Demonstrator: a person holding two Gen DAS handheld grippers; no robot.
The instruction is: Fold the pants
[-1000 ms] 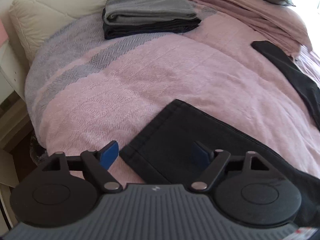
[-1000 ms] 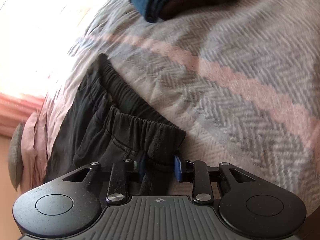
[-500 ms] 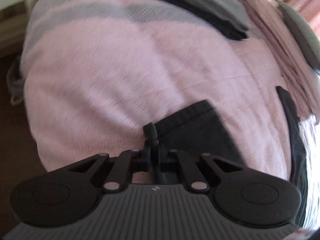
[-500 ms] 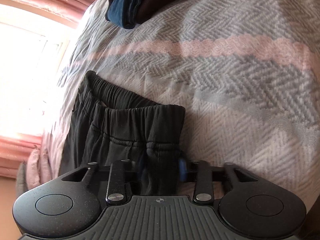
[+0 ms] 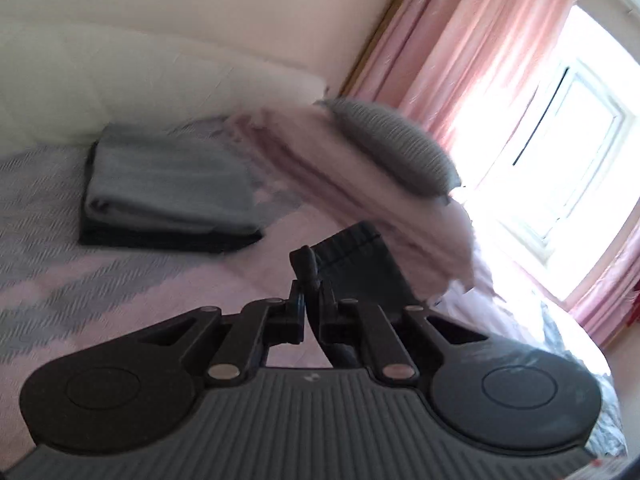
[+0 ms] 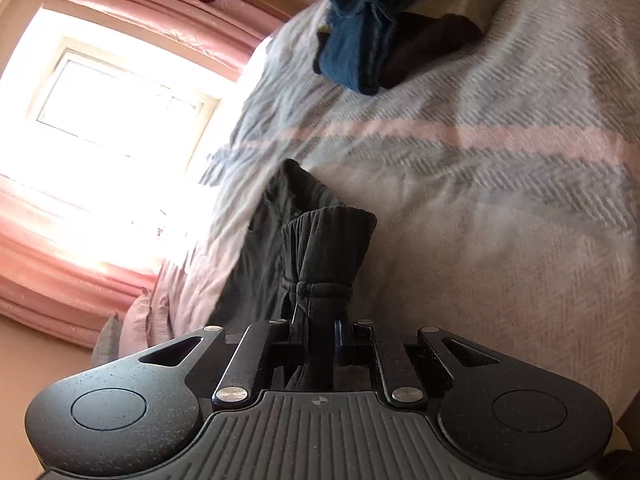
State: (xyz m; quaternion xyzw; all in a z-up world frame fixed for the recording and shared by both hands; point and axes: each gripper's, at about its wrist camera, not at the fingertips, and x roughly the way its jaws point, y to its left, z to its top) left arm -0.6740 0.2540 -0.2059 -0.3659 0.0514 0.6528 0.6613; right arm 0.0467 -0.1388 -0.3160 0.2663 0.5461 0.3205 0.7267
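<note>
**Dark pants gripped at both ends above a pink bed**

The left gripper (image 5: 312,300) is clenched on the hem of a pair of dark pants (image 5: 356,264), the stitched cuff pinched into a small knot between its jaws and the flat leg panel spreading just beyond. In the right wrist view, the right gripper (image 6: 320,332) is clamped on the gathered elastic waistband of the pants (image 6: 324,248), the ribbed cloth bunched into a fan above its jaws while the rest trails down and left onto the bed. The bedspread (image 6: 500,208) is a woven herringbone cloth in grey and pink bands. At far left of the left wrist view lies a folded stack (image 5: 168,196), grey cloth over black, square-edged. A grey ribbed pillow (image 5: 392,144) rests on rumpled pink bedding near pink curtains (image 5: 460,40) and a bright window (image 5: 560,152). Crumpled blue and brown clothes (image 6: 384,20) sit at the bed's far edge. No writing can be read.
</note>
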